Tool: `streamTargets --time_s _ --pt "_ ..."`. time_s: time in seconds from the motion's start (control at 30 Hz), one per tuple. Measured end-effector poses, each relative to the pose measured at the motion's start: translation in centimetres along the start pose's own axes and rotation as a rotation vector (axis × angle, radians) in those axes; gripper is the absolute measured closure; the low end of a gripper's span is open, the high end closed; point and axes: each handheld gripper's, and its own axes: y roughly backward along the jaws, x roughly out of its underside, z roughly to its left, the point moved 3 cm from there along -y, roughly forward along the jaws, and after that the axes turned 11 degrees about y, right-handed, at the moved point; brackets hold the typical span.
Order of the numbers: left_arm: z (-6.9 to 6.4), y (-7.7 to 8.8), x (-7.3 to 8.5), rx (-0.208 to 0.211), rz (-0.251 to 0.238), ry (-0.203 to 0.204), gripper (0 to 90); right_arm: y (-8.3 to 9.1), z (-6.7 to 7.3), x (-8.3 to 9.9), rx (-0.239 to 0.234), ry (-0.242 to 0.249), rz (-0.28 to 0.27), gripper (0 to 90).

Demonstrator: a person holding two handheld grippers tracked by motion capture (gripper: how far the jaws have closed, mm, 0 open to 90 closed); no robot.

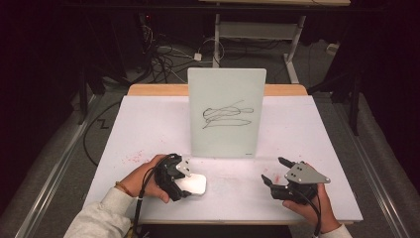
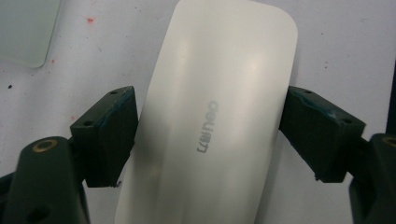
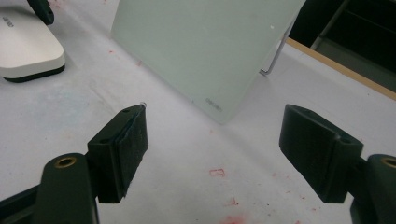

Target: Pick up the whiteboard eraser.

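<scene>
- The left tongs (image 1: 184,184) squeeze a white eraser (image 1: 192,184) from both sides. The eraser lies flat on the tabletop (image 1: 148,134).
- In the left gripper view, the 2 black pads (image 2: 112,135) press on the eraser's (image 2: 210,116) long edges.
- The right tongs (image 1: 274,171) are spread wide apart with nothing inside.
- A standing glass board (image 1: 225,113) with black scribbles is just ahead, between both tongs.

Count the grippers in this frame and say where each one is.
2. The left gripper sits at the table's near left, closed on the white eraser. The right gripper rests at the near right, open and holding nothing, in front of the whiteboard.
</scene>
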Motion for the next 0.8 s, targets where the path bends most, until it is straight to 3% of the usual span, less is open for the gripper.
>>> streamTargets --time_s 0.2,0.53,0.63,0.8 --pt "0.11 -0.19 0.03 0.007 0.002 -0.021 20.9 -0.26 0.22 0.13 -0.015 0.011 0.011 24.5" --pt "-0.01 -0.22 -0.09 -0.028 0.036 -0.099 23.3 -0.45 0.53 0.12 -0.033 0.031 0.02 24.5" --pt "0.25 0.03 -0.05 -0.026 -0.004 -0.071 28.7 -0.46 0.54 0.11 -0.035 0.032 0.018 24.5" --pt "0.09 0.02 -0.08 -0.032 -0.008 -0.084 28.9 -0.43 0.52 0.1 -0.038 0.035 0.016 24.5"
